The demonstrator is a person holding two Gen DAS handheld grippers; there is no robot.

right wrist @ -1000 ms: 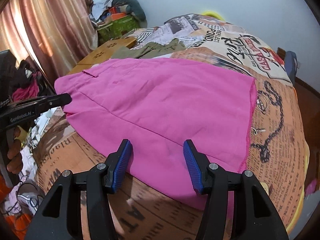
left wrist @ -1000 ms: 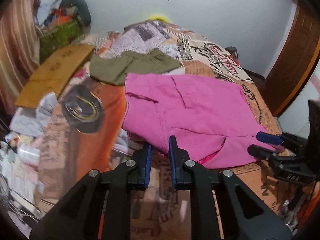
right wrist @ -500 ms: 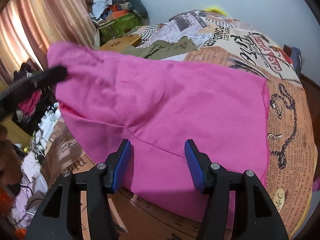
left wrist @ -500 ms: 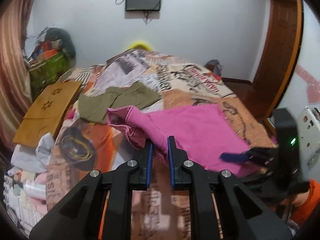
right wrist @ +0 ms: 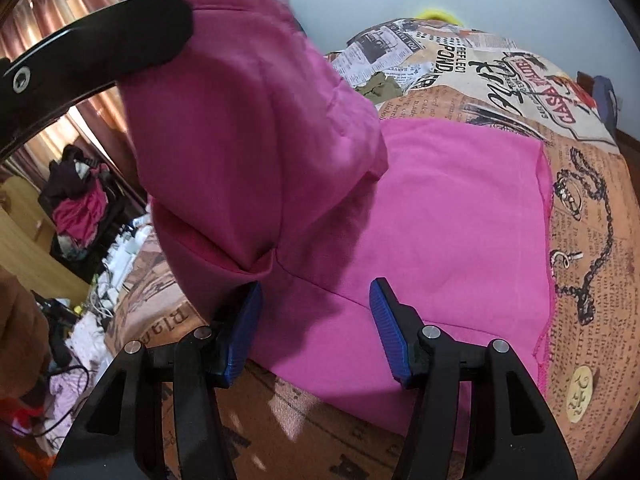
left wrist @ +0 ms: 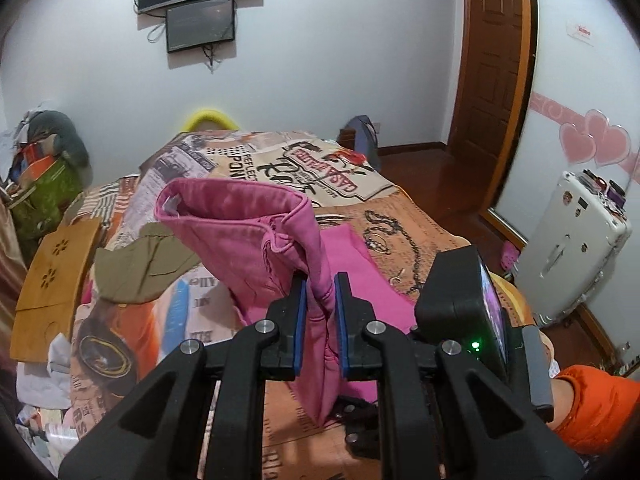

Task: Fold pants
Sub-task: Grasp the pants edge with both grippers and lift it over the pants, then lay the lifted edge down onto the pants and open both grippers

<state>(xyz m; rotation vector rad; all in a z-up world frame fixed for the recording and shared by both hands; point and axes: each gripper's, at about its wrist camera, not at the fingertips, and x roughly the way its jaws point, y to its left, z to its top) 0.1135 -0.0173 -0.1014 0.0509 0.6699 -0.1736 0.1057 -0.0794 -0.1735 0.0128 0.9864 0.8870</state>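
We are gripping the pink pants in our left claw, its blue pads pinched tight on a bunched fold of the waist end, and we are holding that end up above the bed so the open waistband is gaping toward the far wall. The rest of the pants is lying flat on the printed bedspread, with the raised part draping down onto it along a soft crease. Our right claw is standing wide, its two fingers spread over the near edge of the flat pink cloth and gripping nothing; its left pad is sitting just beside the hanging fold. From the right wrist view we are seeing the left claw's black finger pressed against the lifted cloth. An olive garment is lying on the bed just beyond the pants, partly hidden behind them.
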